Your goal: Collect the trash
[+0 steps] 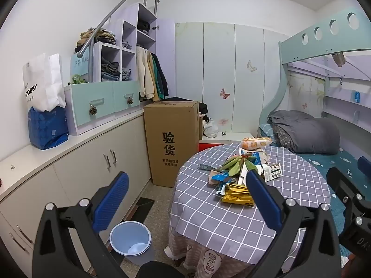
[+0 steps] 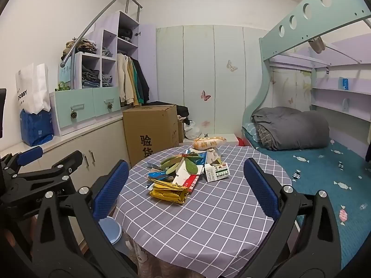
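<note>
The white paper bag (image 1: 44, 81) on the counter is showing bold black letters, "OBBY", with the start of the word curving out of sight. The tall cardboard box (image 1: 171, 141) is carrying two big black characters, 验货, with two smaller lines beneath that are reading 有问题拒收 and, less surely, 联系客服. On the table, the small white carton (image 2: 216, 172) is displaying a green strip reading something like "WATERMELON FROST". The orange snack bag (image 2: 209, 144) is wearing large characters, too blurred to read.
</note>
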Available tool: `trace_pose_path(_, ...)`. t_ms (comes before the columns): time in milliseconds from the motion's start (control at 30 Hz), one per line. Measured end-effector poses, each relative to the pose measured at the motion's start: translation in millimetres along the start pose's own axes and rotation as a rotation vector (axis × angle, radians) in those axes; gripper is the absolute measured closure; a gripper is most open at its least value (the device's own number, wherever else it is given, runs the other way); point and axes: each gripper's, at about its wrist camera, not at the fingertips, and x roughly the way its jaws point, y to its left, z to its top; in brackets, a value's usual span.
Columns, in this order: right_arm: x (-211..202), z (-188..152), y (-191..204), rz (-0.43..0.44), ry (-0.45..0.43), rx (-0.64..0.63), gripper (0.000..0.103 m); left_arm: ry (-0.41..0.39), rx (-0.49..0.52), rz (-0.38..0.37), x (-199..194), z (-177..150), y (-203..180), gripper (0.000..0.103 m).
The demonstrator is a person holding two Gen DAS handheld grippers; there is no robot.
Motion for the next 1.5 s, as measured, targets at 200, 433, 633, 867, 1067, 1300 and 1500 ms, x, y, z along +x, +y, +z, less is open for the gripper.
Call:
trace_pose_path(200, 0.0, -1.3, 0.9, 0.000, 0.000, -0.001, 0.006, 0.009, 0.002, 0.000, 0.4, 0.0, 0.0, 0.004)
trace_pose_path(433, -0.5, -1.2, -1.3, 0.004, 0.008, 0.000, 0.006, 0.008, 0.001, 0.000, -0.3, 0.0, 0.2, 0.004)
trace_pose_path(633, 5.7, -10.0, 6.1, 0.005, 0.012, -0.005, 0.006, 0.007, 0.000, 0.000, 0.2, 0.0, 0.2, 0.004)
trace_pose_path(867, 8.4, -13.6, 3.6, 0.010, 0.020, 0.000, 0.006, 0.008, 0.000, 0.001, 0.0, 0.1, 0.3, 0.004)
trace_pose_path(1067, 9.1, -16.6, 3.0, 0.010, 0.024, 0.001, 0.006, 0.009, 0.002, 0.001, 0.0, 0.0, 0.1, 0.004)
trace_pose_path(1300, 9.2, -17.3, 2.5, 0.011, 0.026, 0.001, 0.006, 0.009, 0.001, 0.001, 0.4, 0.0, 0.0, 0.004)
trace_pose_path(1500, 9.7, -18.1, 2.5, 0.011, 0.028, 0.001, 0.006, 0.010, 0.002, 0.001, 0.4, 0.0, 0.0, 0.004)
